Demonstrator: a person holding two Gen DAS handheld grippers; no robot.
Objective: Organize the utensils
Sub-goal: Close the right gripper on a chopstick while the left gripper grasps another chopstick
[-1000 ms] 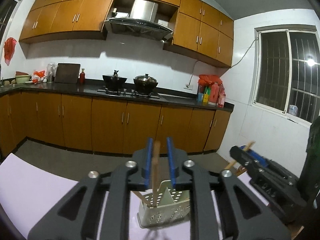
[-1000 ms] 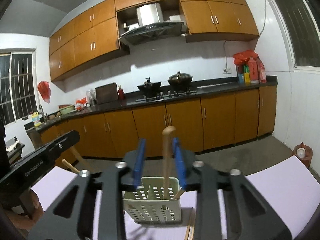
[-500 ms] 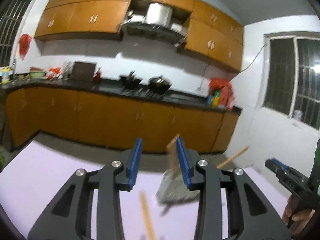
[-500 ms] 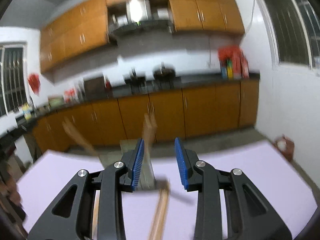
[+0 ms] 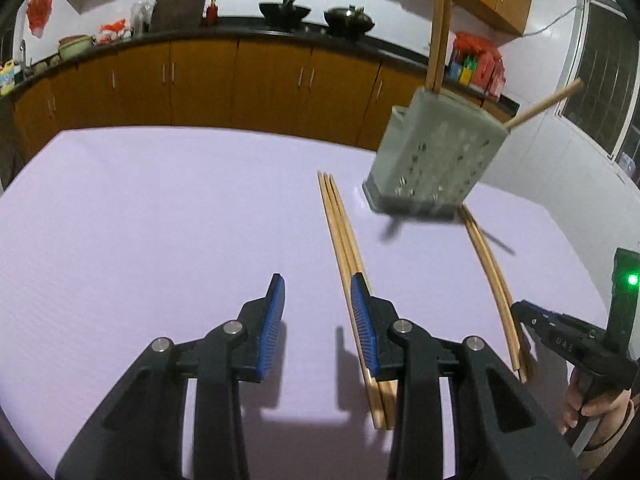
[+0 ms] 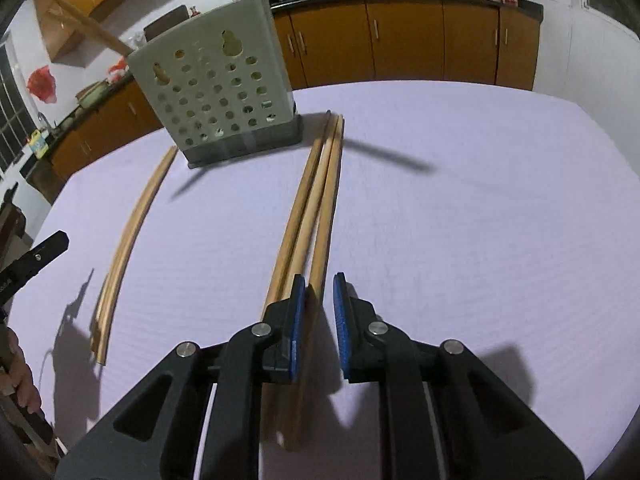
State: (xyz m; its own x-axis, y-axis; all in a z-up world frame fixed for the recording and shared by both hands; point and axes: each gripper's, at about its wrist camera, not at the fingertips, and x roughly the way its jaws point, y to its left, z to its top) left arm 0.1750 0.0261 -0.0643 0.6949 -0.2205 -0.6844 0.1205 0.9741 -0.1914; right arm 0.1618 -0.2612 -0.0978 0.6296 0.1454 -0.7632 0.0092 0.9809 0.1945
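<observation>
Three chopsticks lie side by side on the table, running from under the right gripper ahead toward the holder. They look light, stiff and smooth, likely to roll or slip, so a pinch near the middle of one stick seems safest. The right gripper's jaws stand slightly apart over the rightmost stick, holding nothing. The left gripper is wide open and empty; another bundle passes beside its right finger.

Both grippers released sticks into perforated holder, dropped low over table; left gripper, right gripper now empty, parted.
</observation>
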